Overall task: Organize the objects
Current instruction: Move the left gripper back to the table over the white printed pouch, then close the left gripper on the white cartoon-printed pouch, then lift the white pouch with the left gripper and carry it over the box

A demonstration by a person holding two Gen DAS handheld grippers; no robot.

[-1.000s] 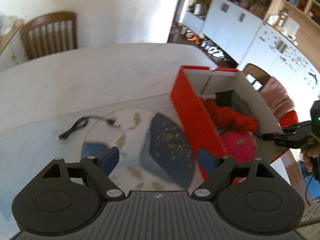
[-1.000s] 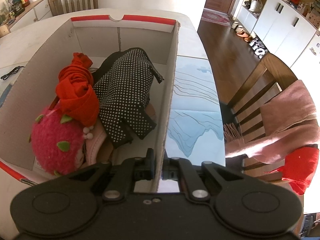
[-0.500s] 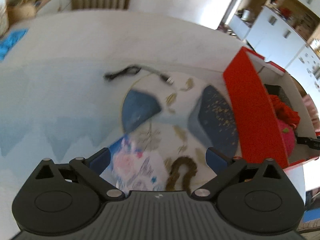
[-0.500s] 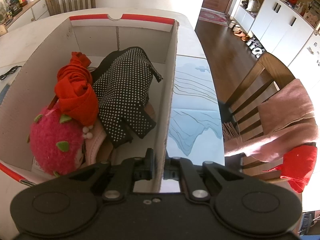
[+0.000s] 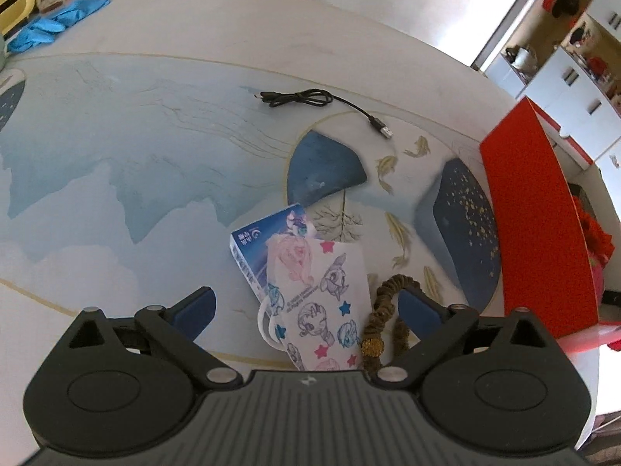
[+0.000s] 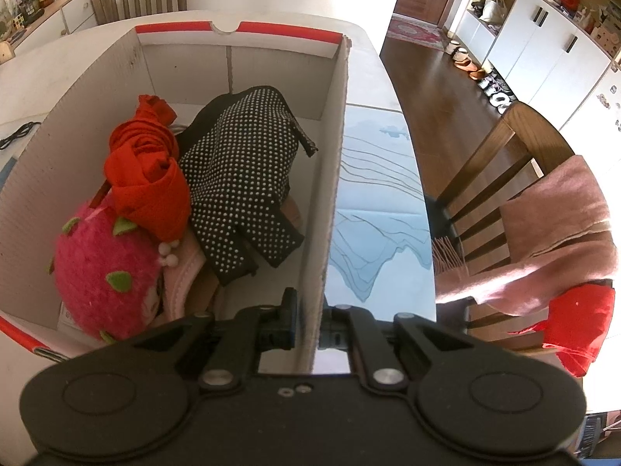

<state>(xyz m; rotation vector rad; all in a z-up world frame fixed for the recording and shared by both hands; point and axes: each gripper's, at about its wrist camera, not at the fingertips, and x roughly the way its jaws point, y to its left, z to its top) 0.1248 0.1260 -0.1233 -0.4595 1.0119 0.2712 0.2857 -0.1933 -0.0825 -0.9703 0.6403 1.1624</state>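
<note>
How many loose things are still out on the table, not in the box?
4 visible: black cable far, card pack, pony mask overlapping it, hair tie beside; others may be hidden.

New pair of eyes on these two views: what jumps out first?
The red box, its side wall pinched by the right gripper, holds a pink strawberry plush, a red cloth and a black dotted garment. The open left gripper hangs over a pony-print mask beside a brown hair tie.

Bright daylight, blown-out glare top right, strong fisheye bending, sharp focus
</note>
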